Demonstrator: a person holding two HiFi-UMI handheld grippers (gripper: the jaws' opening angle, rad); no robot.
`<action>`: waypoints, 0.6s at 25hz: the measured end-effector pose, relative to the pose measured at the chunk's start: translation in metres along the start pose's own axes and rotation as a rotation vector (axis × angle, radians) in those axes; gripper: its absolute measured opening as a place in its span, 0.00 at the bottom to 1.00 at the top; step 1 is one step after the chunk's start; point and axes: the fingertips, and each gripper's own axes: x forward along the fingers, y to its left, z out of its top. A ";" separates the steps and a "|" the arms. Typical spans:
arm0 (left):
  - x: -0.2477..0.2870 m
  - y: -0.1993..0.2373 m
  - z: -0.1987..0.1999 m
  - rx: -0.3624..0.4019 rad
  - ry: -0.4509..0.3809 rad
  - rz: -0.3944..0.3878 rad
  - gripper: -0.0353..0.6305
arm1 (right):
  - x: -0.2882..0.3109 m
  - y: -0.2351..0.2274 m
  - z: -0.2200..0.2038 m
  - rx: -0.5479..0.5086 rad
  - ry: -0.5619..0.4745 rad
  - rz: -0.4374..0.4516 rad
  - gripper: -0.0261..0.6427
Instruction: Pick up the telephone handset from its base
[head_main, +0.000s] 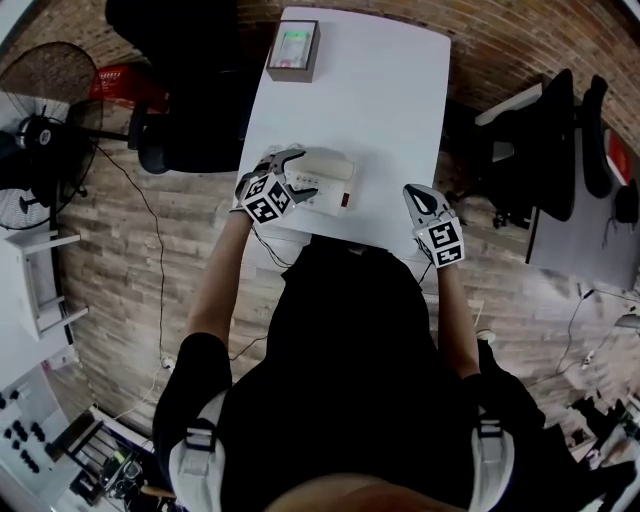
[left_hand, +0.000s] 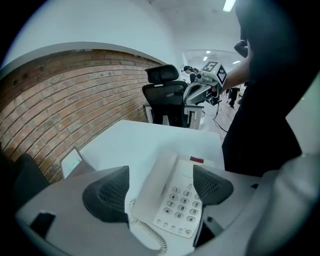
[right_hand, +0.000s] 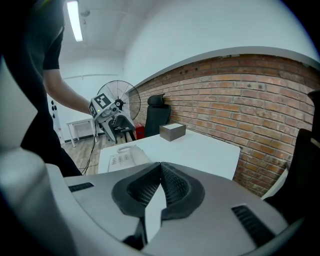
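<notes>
The telephone handset (left_hand: 155, 186) (head_main: 323, 165) lies in its cradle on the white telephone base (left_hand: 186, 212) (head_main: 325, 192), along the far side of the keypad. The phone sits at about 7 o'clock on the white table (head_main: 385, 95), close to the near edge. The keys read 1 to 9, then *, 0 and #. The small print above them is too fine to read. A red label (left_hand: 197, 160) (head_main: 345, 200) sits at the base's 3 o'clock end, with no legible text. A coiled cord (left_hand: 148, 233) trails from the handset's near end.

The left gripper (left_hand: 162, 186) (head_main: 298, 172) hangs over the phone with its jaws spread wide. The handset and part of the keypad show in the gap between them, but I cannot tell whether a pad touches. The right gripper (right_hand: 160, 187) (head_main: 422, 200) is at 5 o'clock on the table, well apart from the phone. Its jaws are pressed together on nothing. Each gripper's cube carries black-and-white square markers.

A small grey box (head_main: 293, 50) (right_hand: 172, 132) stands at 11 o'clock on the table, its top green and red, its print unreadable.
</notes>
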 end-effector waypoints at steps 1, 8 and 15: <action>0.003 0.001 -0.002 0.008 0.006 -0.010 0.66 | 0.000 0.001 0.001 0.009 0.004 -0.002 0.04; 0.026 0.004 -0.016 0.063 0.053 -0.092 0.66 | -0.001 -0.003 0.005 0.035 0.011 -0.040 0.04; 0.044 0.009 -0.022 0.114 0.071 -0.152 0.66 | -0.004 -0.007 -0.001 0.082 0.022 -0.093 0.04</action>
